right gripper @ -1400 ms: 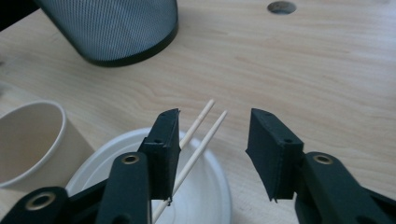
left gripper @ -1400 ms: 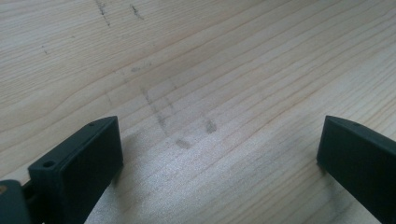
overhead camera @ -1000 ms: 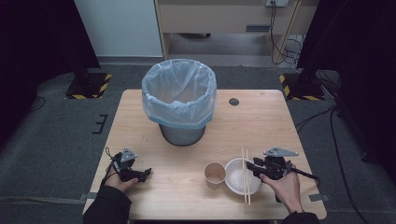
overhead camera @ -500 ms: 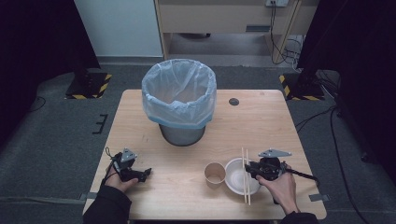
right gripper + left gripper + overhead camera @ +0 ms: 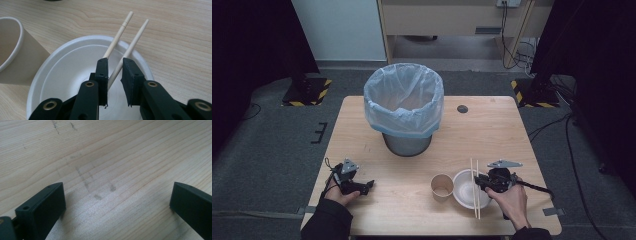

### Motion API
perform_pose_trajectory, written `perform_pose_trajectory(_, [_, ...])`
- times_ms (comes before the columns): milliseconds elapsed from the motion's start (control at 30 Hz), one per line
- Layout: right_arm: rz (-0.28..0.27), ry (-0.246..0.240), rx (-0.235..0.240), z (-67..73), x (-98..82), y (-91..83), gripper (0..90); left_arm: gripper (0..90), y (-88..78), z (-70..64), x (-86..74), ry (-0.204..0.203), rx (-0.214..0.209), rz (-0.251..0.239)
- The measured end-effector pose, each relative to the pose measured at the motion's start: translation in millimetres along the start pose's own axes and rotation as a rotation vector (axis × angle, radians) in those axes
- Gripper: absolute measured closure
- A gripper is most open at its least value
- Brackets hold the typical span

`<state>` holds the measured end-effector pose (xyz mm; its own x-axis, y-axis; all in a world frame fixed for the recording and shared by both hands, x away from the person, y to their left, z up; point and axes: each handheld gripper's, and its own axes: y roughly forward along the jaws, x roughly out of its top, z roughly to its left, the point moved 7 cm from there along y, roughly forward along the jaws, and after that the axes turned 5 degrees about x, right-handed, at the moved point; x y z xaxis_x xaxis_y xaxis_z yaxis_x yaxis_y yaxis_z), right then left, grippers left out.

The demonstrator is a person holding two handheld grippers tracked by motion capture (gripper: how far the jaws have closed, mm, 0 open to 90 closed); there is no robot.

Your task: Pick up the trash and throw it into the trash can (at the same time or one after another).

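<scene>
Two wooden chopsticks [image 5: 474, 187] lie across a white paper bowl [image 5: 462, 195] near the table's front right. My right gripper [image 5: 477, 181] reaches over the bowl from the right. In the right gripper view its jaws [image 5: 115, 62] have just been closing and stand narrow. One chopstick [image 5: 136, 37] runs through the gap and the other passes under the left jaw. A slit of space still shows beside the stick. My left gripper [image 5: 369, 185] rests at the front left, jaws wide [image 5: 117, 192] over bare wood.
A brown paper cup [image 5: 442, 186] stands just left of the bowl [image 5: 65, 67], seen close in the right gripper view [image 5: 15, 50]. A metal bin with a pale blue liner [image 5: 404, 102] stands mid-table. A small dark disc [image 5: 462, 108] lies behind it on the wooden table [image 5: 497, 135].
The right gripper has shifted slightly left and down onto the chopsticks over the bowl. The left hand and gripper have not moved.
</scene>
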<state>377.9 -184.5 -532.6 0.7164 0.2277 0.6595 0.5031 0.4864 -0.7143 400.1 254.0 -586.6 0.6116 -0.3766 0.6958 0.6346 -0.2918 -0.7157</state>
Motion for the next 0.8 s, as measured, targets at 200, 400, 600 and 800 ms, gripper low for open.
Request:
perform_pose_trajectory(200, [0.011, 0.005, -0.006, 0.2, -1.5, 2.8, 73.4, 0.0, 0.0, 0.0, 0.0, 0.0, 0.0, 0.0])
perform_pose_trajectory(400, [0.021, 0.009, -0.014, -0.9, -1.9, 2.6, 79.3, 0.0, 0.0, 0.0, 0.0, 0.0, 0.0, 0.0])
perform_pose_trajectory(600, [0.025, 0.018, -0.016, -1.7, -1.5, 1.7, 85.3, 0.0, 0.0, 0.0, 0.0, 0.0, 0.0, 0.0])
perform_pose_trajectory(800, [0.02, 0.021, -0.017, -2.7, 0.0, 0.1, 85.9, 0.0, 0.0, 0.0, 0.0, 0.0, 0.0, 0.0])
